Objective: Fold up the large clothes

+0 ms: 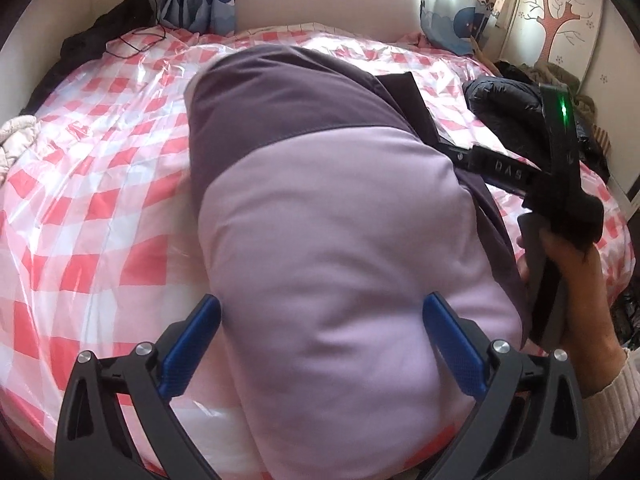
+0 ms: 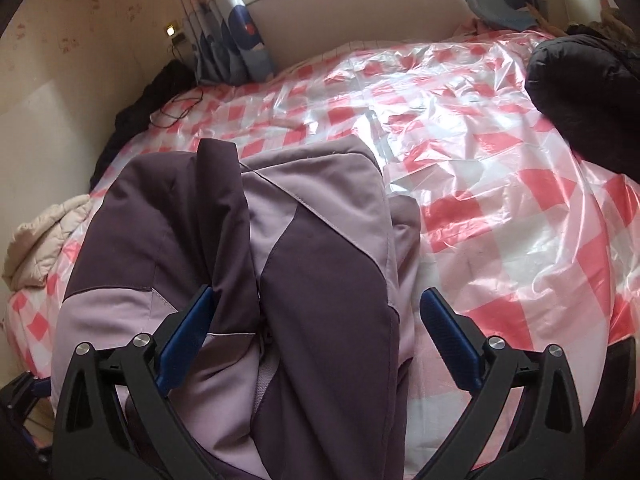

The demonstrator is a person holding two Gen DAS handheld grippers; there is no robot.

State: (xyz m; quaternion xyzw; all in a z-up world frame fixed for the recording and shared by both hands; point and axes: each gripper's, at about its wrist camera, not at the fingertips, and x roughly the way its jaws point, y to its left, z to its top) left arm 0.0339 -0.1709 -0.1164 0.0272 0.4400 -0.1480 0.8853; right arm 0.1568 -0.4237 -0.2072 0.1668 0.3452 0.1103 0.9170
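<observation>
Jacket (image 1: 320,208) lies folded on bed (image 1: 100,200). Left tool (image 1: 320,344) and right tool (image 2: 316,344): both spread, gripping nothing. Risk: padded jacket springs open, or slides on the slick plastic cover (image 2: 500,180).

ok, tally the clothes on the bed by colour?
Purple two-tone jacket: 1
Black puffer jacket: 1
Cream quilted garment: 1
Dark garment by the wall: 1
Total: 4
</observation>
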